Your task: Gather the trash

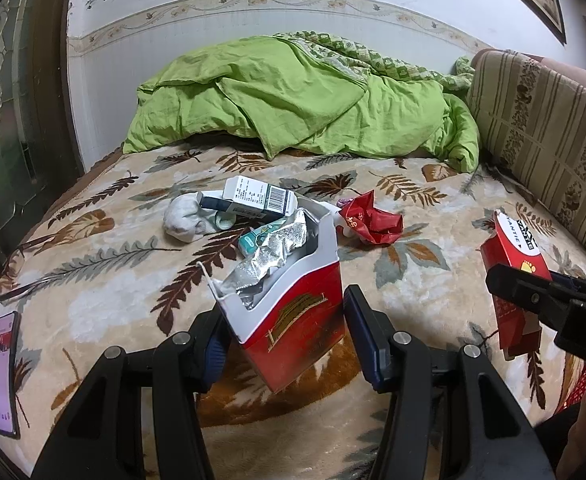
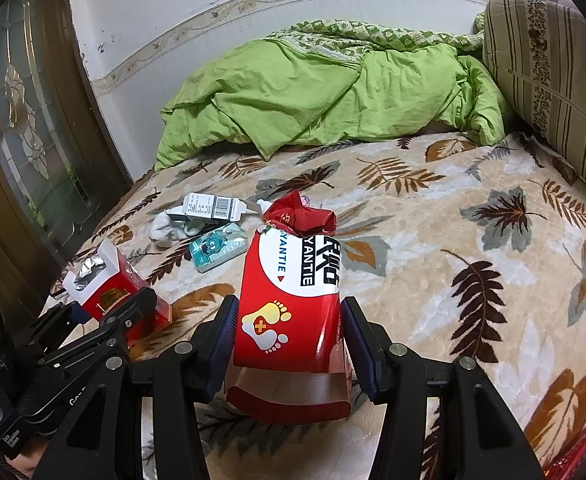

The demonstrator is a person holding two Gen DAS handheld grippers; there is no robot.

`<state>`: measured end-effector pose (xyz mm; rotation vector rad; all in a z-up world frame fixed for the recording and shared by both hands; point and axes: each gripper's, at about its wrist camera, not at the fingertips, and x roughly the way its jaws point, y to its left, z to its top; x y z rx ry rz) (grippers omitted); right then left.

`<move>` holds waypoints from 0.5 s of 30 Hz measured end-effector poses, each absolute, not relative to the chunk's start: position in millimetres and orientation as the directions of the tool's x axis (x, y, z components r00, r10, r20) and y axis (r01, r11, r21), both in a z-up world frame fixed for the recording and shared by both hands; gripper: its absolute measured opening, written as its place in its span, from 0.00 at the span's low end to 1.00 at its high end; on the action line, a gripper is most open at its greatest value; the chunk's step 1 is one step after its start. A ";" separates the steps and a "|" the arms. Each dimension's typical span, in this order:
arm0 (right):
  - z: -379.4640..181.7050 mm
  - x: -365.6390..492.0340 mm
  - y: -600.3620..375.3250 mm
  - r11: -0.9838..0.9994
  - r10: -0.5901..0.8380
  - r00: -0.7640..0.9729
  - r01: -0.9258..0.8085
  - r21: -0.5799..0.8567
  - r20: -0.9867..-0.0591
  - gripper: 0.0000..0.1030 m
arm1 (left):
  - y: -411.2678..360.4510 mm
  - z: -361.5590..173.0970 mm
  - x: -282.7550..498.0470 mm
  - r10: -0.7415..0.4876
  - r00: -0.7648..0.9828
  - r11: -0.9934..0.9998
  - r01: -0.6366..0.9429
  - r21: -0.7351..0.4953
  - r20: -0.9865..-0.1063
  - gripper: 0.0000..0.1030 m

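My left gripper (image 1: pixel 285 328) is shut on an open red cigarette pack (image 1: pixel 289 312) with crumpled foil inside, held above the leaf-patterned bed blanket (image 1: pixel 93 264). It also shows in the right wrist view (image 2: pixel 109 292). My right gripper (image 2: pixel 289 328) is shut on a red and white box with footprints (image 2: pixel 289 300), its flap open; it also shows in the left wrist view (image 1: pixel 513 272). On the bed lie a crumpled red wrapper (image 1: pixel 371 220), a white barcode box (image 1: pixel 259 196), a teal packet (image 2: pixel 217 250) and a white sock (image 1: pixel 181 220).
A green duvet (image 1: pixel 293 96) is heaped at the back. A striped cushion (image 1: pixel 541 128) lines the right side. A phone (image 1: pixel 1 372) and glasses (image 1: pixel 17 268) lie at the bed's left edge. A red basket (image 1: pixel 579 388) shows at lower right. A door (image 2: pixel 25 120) stands left.
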<state>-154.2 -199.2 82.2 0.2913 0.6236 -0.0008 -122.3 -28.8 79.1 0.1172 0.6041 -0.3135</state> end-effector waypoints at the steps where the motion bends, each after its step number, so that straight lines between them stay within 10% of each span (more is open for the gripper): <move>1: 82.7 -154.7 -199.8 0.958 0.089 0.814 0.088 0.274 -0.574 0.54 | -25.5 79.3 -122.0 -0.254 0.778 0.947 0.321 0.016 -0.574 0.51; 15: 87.7 -165.3 -205.2 0.948 0.091 0.824 0.101 0.303 -0.559 0.54 | -37.9 81.2 -127.5 -0.265 0.774 0.942 0.335 0.017 -0.575 0.51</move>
